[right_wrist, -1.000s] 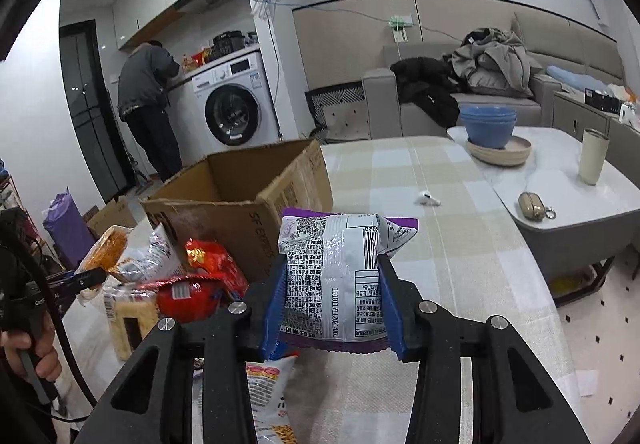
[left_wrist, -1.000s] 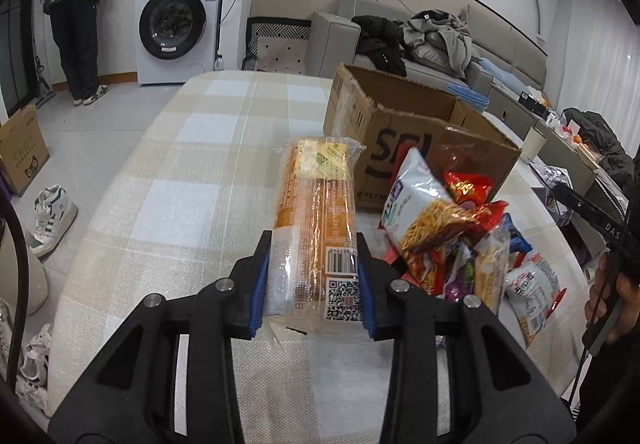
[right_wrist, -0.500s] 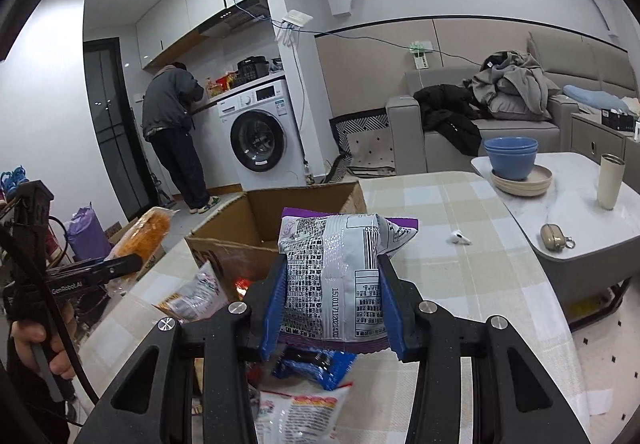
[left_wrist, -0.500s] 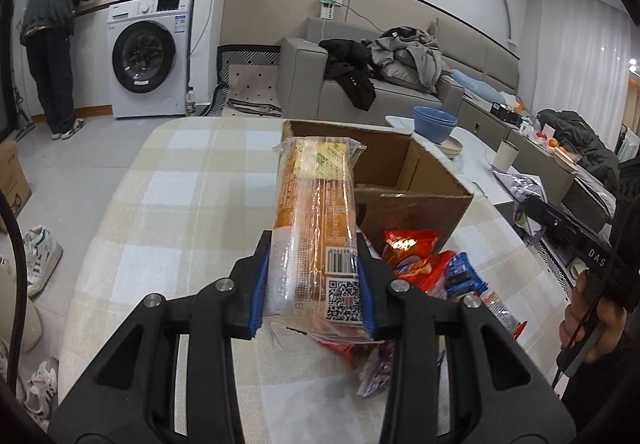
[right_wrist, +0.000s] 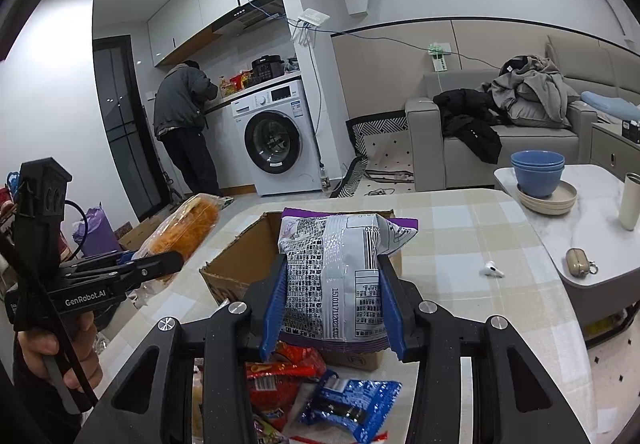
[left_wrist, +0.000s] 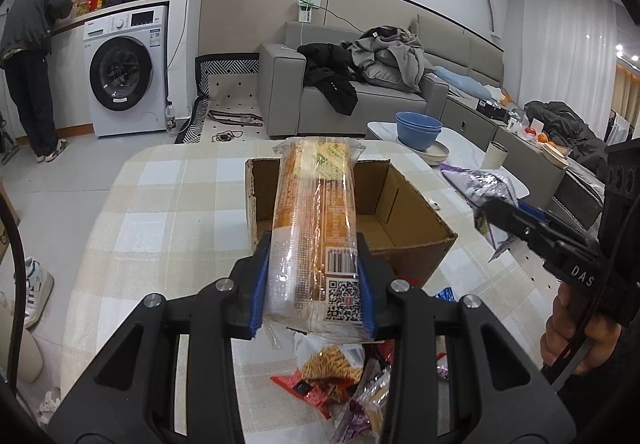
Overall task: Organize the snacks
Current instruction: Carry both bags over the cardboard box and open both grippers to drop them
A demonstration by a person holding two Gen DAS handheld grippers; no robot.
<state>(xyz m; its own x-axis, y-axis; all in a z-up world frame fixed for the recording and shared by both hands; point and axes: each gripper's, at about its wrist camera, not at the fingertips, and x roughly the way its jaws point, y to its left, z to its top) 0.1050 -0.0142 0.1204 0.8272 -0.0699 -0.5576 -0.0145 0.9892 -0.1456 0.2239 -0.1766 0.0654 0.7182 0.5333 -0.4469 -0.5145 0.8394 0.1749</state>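
orange snack pack point(left_wrist: 316, 228) clamped between left fingers point(left_wrist: 261, 284), silver bag point(right_wrist: 334, 280) (purple-edged) between right fingers point(right_wrist: 390, 308)

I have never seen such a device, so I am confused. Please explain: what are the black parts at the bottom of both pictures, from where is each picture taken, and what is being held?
No robot here: a person holds a hand tool in each hand, and a camera on each tool looks along its two black fingers. In the left tool's picture, the left claw is shut on a long clear-wrapped orange biscuit pack. In the right tool's picture, the right claw is shut on a silver and purple snack bag. Both hang near an open brown cardboard box on a beige checked tablecloth. Loose snack packets lie in front of the box.
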